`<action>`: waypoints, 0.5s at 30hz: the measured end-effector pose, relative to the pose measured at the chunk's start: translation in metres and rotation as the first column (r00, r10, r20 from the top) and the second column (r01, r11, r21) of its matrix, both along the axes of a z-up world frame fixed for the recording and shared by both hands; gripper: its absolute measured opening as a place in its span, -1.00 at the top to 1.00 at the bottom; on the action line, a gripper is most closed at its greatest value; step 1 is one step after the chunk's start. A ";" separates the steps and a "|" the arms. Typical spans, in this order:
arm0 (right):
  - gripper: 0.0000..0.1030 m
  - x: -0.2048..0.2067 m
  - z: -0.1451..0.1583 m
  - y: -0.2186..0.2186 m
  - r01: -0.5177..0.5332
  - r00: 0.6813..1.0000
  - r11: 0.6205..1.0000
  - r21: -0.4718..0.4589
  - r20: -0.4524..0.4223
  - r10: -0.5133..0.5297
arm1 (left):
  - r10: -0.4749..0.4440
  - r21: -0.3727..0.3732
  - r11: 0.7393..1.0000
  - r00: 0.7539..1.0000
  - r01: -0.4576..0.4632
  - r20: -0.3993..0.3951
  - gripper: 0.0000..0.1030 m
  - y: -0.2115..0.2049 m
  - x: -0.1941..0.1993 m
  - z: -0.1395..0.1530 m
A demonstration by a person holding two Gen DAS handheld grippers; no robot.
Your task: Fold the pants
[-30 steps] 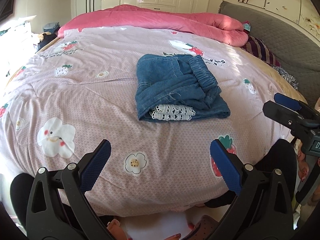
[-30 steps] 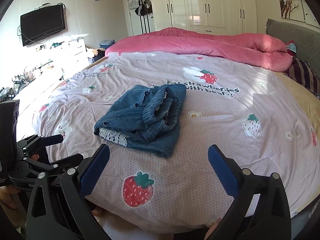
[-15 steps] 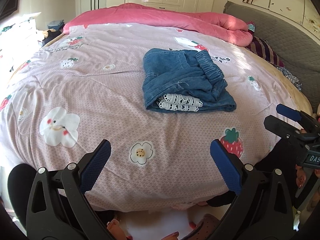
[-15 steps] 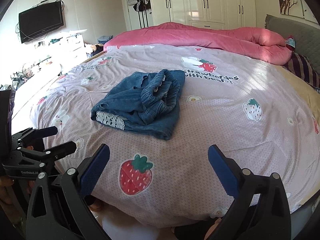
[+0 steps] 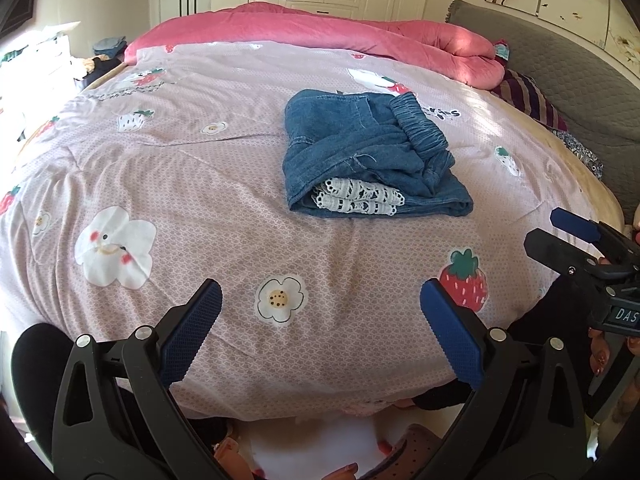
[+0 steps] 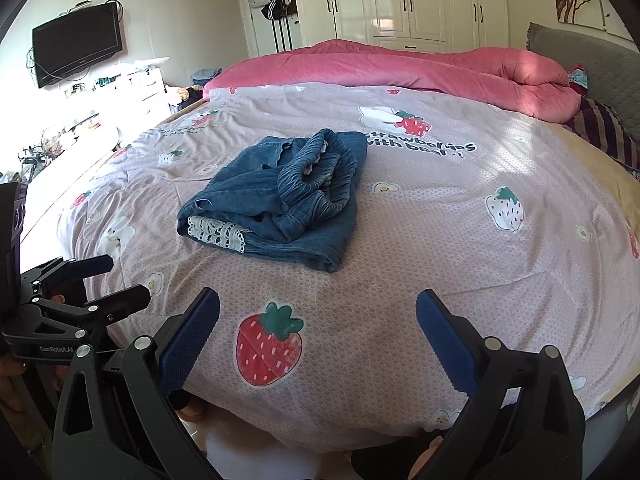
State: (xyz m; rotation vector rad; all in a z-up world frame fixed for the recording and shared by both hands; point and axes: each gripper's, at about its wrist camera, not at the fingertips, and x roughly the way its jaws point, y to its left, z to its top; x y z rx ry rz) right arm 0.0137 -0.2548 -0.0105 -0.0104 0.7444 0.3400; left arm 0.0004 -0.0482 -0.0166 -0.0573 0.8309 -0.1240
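Observation:
A folded pair of blue denim pants [image 5: 360,152] with a white lace hem and elastic waistband lies in a compact bundle on the bed; it also shows in the right wrist view [image 6: 280,200]. My left gripper [image 5: 320,332] is open and empty, held back over the near edge of the bed, well short of the pants. My right gripper [image 6: 318,334] is open and empty too, also at the near edge. Each gripper shows at the side of the other's view: the right one [image 5: 580,244] and the left one [image 6: 92,284].
The bed has a pink strawberry-print cover [image 5: 200,184] and a rolled pink duvet [image 5: 340,36] at the far side. A grey headboard [image 5: 568,64] and striped pillow [image 5: 528,96] are at right. White wardrobes [image 6: 420,0] and a wall TV [image 6: 76,50] stand behind.
Both grippers have drawn back slightly and shifted; the pants stay folded and still on the bed. Both grippers stay open.

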 end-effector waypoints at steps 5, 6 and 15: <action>-0.91 -0.001 0.001 -0.002 0.004 1.000 1.000 0.000 0.003 -0.004 | 0.007 -0.001 1.000 1.000 -0.007 0.004 -0.81 0.002 0.000 0.002; -0.91 -0.001 0.001 -0.002 0.005 1.000 1.000 0.000 0.003 -0.005 | 0.006 -0.001 1.000 1.000 -0.006 0.005 -0.81 0.002 0.000 0.002; -0.91 0.000 0.001 -0.002 0.008 1.000 1.000 -0.001 -0.006 -0.008 | 0.005 0.003 1.000 1.000 -0.005 0.003 -0.81 0.002 0.000 0.003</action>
